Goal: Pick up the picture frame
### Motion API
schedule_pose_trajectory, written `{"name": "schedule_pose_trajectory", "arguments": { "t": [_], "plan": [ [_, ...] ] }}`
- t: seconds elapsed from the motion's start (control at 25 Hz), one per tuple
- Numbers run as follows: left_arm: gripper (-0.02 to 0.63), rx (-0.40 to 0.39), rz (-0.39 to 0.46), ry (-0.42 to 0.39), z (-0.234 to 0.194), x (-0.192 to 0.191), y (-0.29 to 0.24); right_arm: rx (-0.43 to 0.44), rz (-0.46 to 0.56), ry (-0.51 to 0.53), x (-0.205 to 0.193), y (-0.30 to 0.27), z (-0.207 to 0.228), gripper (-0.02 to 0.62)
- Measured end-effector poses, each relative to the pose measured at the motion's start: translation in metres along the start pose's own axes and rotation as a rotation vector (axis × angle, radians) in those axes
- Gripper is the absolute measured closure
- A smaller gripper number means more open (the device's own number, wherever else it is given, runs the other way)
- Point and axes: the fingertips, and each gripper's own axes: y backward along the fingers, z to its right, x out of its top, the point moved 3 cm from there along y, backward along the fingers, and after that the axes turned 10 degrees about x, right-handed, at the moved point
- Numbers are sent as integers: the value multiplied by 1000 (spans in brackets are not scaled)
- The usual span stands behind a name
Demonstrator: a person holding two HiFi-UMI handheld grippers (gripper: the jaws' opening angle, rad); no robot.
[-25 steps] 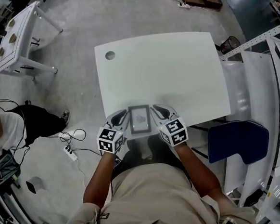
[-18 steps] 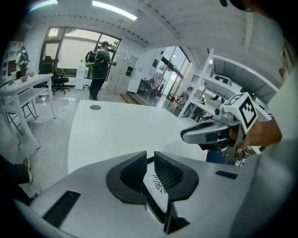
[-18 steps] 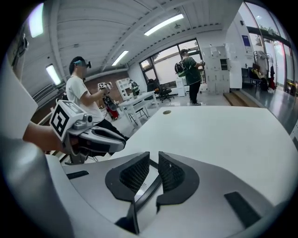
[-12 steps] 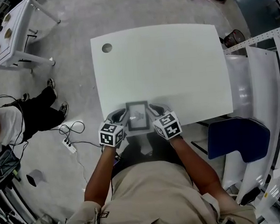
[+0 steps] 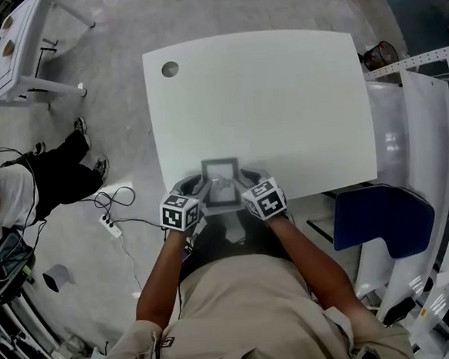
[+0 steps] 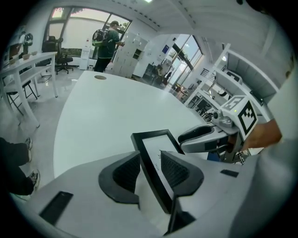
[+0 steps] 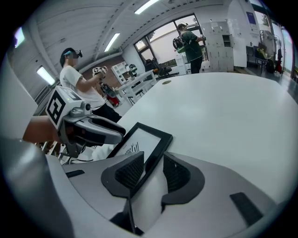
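Note:
The black picture frame (image 5: 221,179) with a white print lies at the near edge of the white table (image 5: 280,93). My left gripper (image 5: 196,186) is at its left side. In the left gripper view the frame's edge (image 6: 156,148) runs between the jaws of that gripper (image 6: 149,169), which are opening, with a gap beside the left pad. My right gripper (image 5: 248,179) is at the frame's right side. In the right gripper view the frame's edge (image 7: 144,142) sits between the spread jaws of that gripper (image 7: 152,172), with a gap at the right pad.
A blue chair (image 5: 382,220) stands right of the table. A person (image 5: 9,199) is at the far left, near a power strip (image 5: 110,226) and cables on the floor. Another white table (image 5: 21,51) stands at the top left. The table has a round hole (image 5: 170,69).
Both grippers have sunk with the frame toward the table's near edge. The frame now rests low on the tabletop.

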Motion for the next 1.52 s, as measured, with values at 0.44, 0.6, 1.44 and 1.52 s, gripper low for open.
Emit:
{"name": "schedule_pose_trajectory", "arguments": {
  "t": [0.44, 0.6, 1.44, 1.52],
  "plan": [
    [469, 15, -29, 20, -5, -13, -10, 52, 8, -96, -8, -12, 4, 483],
    [477, 20, -10, 46, -6, -13, -10, 79, 8, -132, -9, -13, 3, 483],
    [518, 29, 94, 66, 0, 6, 7, 40, 92, -105, 9, 9, -2, 512],
    [522, 33, 111, 55, 2, 12, 13, 35, 108, -91, 13, 15, -5, 517]
  ]
}}
